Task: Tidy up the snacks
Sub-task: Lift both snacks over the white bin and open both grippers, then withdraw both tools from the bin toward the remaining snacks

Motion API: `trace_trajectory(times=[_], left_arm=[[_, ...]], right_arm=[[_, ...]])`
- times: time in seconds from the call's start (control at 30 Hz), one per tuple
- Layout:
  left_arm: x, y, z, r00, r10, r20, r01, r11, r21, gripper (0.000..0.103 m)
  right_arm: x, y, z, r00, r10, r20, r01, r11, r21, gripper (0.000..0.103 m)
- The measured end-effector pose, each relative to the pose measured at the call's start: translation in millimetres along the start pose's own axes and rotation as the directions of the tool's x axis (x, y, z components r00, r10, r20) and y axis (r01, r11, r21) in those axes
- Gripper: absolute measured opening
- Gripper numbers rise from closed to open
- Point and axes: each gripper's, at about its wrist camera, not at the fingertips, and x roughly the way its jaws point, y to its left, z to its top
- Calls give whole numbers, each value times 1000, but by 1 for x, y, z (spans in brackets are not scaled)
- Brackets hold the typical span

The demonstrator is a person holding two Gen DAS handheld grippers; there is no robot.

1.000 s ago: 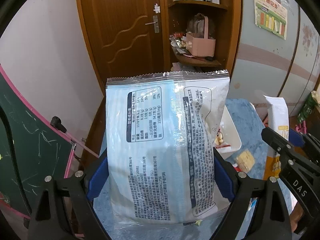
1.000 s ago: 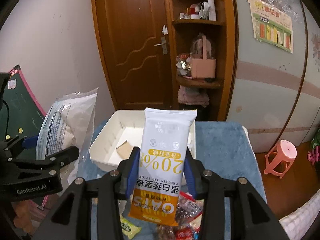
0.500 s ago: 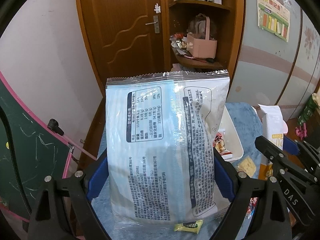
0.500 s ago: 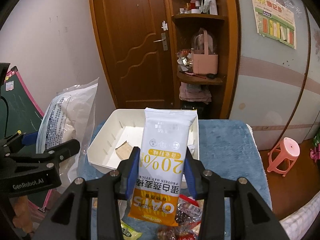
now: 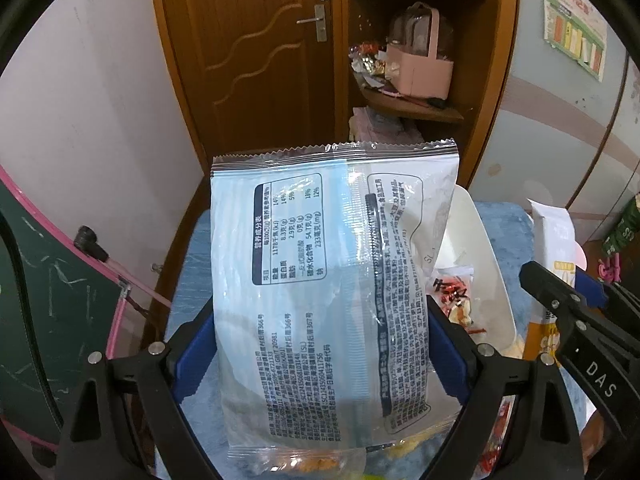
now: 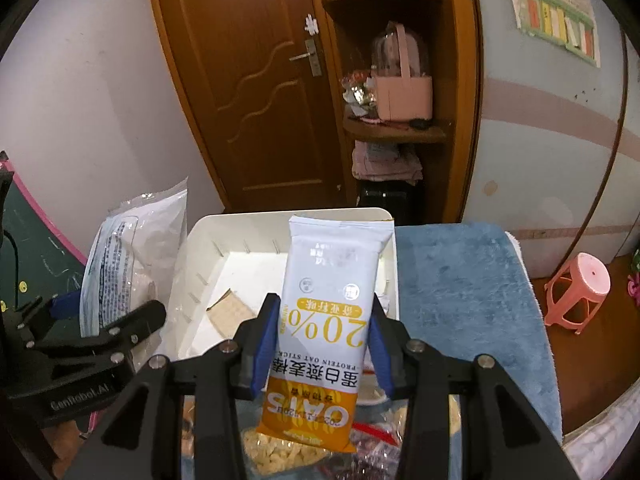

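Note:
My left gripper (image 5: 320,340) is shut on a large pale-blue and clear snack bag (image 5: 328,280) and holds it upright above the table; it also shows in the right wrist view (image 6: 132,264). My right gripper (image 6: 322,344) is shut on a white and orange oat-stick pack (image 6: 324,320), held upright in front of the white bin (image 6: 288,216). The bin holds a brown cracker piece (image 6: 230,314) and, in the left wrist view, red-wrapped sweets (image 5: 456,292). The bin's rim shows right of the bag (image 5: 488,248).
A blue cloth (image 6: 460,280) covers the table. Loose snacks (image 6: 280,452) lie below my right gripper. A green chalkboard (image 5: 36,300) stands at the left, a pink stool (image 6: 580,296) at the right, a wooden door (image 6: 248,80) and shelves (image 6: 396,128) behind.
Both grippers have tilted down a little and come closer to the bin, still holding their packs. More of the table and bin shows.

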Motion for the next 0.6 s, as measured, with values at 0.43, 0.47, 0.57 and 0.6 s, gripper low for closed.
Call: trace_trajectory(times=[0.43, 0.47, 0.57, 0.6], left_arm=[[33, 10, 10, 998, -13, 62, 16, 999, -42, 103], [32, 11, 9, 998, -16, 57, 18, 999, -38, 103], [27, 13, 6, 999, -11, 50, 13, 999, -40, 103], [24, 13, 5, 999, -12, 52, 14, 999, -40, 103]], right_arm=[[53, -7, 10, 995, 73, -73, -65, 992, 111, 75], [53, -8, 10, 994, 75, -76, -66, 991, 113, 75], [49, -7, 4, 993, 78, -88, -68, 991, 116, 75], [48, -7, 2, 993, 80, -92, -69, 991, 116, 75]])
